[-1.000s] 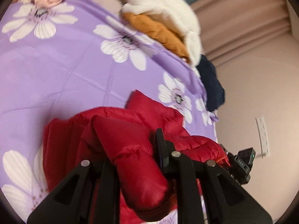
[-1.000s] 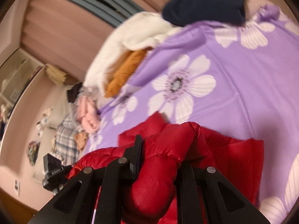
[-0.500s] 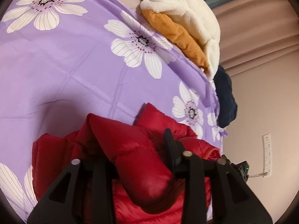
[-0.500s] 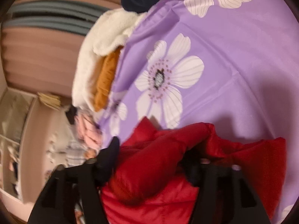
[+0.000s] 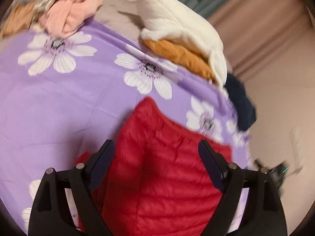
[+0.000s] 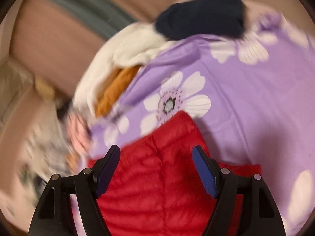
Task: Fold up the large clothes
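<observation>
The red quilted puffer jacket (image 5: 157, 173) lies on the bed, on a lilac sheet printed with big white flowers (image 5: 59, 102). It rests in a compact doubled-over slab with one pointed corner jutting toward the middle of the bed, so at least one fold looks laid down; whether another fold or some squaring-up is left cannot be told, since its near part is cut off by the frame. Its shell is glossy, stitched in narrow puffy channels, soft and springy, likely to creep open again.

The left tool (image 5: 155, 153) has just been opening and now stands wide above the jacket, its pads clear of the fabric and holding nothing. The right tool (image 6: 156, 158) has likewise just been opening and hangs spread over the same red panel, empty.

Along the far edge of the bed sit a fluffy cream fleece (image 5: 181, 25) over a mustard garment (image 5: 181, 57), a navy garment (image 6: 200, 21) and a crumpled pink one (image 5: 72, 15).
</observation>
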`<state>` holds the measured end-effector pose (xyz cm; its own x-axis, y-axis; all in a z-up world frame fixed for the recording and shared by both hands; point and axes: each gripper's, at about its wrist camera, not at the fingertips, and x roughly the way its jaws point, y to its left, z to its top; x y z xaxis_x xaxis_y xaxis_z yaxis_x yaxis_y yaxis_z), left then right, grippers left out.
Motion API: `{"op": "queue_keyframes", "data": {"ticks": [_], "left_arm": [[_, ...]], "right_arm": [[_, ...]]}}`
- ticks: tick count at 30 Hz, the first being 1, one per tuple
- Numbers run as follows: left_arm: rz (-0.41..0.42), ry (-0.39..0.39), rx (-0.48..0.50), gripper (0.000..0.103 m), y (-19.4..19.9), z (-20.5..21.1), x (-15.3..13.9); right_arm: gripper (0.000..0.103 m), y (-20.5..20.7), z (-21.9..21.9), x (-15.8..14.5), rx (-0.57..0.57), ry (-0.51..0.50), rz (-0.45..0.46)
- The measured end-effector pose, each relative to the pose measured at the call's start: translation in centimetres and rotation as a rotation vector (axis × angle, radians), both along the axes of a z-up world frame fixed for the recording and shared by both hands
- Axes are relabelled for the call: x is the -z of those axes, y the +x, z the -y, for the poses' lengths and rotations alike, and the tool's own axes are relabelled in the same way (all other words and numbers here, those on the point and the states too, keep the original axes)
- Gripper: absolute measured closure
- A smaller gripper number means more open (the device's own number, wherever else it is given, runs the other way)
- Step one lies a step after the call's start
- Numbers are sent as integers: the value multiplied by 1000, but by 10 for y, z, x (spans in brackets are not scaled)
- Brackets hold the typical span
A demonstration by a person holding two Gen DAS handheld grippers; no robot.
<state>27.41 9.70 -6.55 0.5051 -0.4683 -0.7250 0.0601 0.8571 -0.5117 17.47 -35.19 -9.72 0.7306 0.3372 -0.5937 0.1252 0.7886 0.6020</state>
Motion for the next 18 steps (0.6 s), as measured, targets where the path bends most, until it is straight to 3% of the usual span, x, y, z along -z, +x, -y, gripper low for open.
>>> {"op": "queue_keyframes", "data": {"ticks": [3,6,13,18], "left_arm": [[52,181,90,17,-22,32,9],[91,286,144,17,-43,51,24],[119,438,204,16,-66,80,65],[111,485,203,15,-67,87,83]], "right_arm": [[27,-9,-36,-1,-83,-245,-20],[27,-21,-68,8,-146,-430,-15],[27,-32,-92,36,-201,-570,-47],[27,-31,-90,55,-196,-573,-62]]}}
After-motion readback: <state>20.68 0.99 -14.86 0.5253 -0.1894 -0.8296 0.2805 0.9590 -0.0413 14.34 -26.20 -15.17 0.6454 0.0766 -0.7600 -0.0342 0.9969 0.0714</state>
